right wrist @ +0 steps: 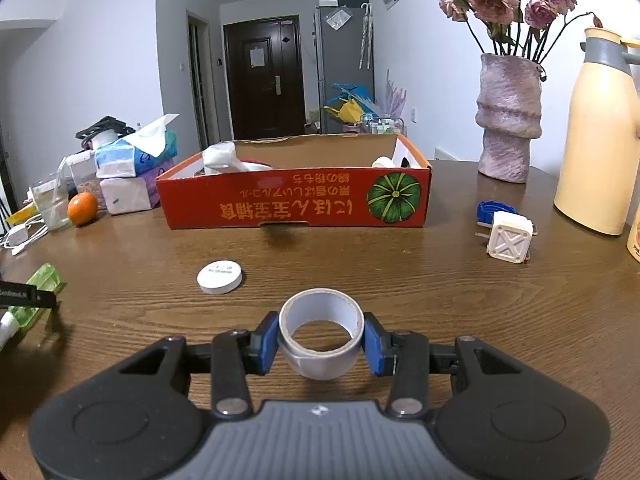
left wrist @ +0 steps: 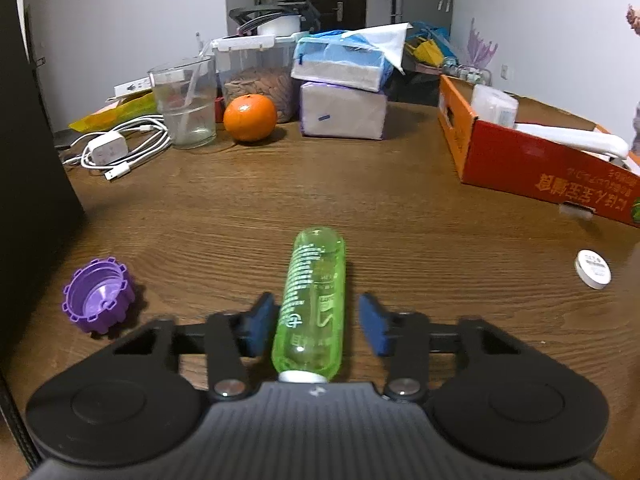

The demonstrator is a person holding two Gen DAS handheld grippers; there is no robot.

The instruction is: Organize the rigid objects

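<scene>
The green bottle [left wrist: 312, 304] lay lengthwise between the left gripper [left wrist: 316, 324], whose right pad stood clear. The right gripper [right wrist: 321, 338] clamped a tape roll [right wrist: 320, 334].

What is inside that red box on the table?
Over the red box's front wall, white items show: a crumpled bag-like thing, a bowl-like rim, and a small round piece near the right end. The wall hides the box floor and anything lower.

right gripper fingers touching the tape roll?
Touching. Right wrist view shows both blue fingers pressed against the sides of the tape roll, no gap.
</scene>
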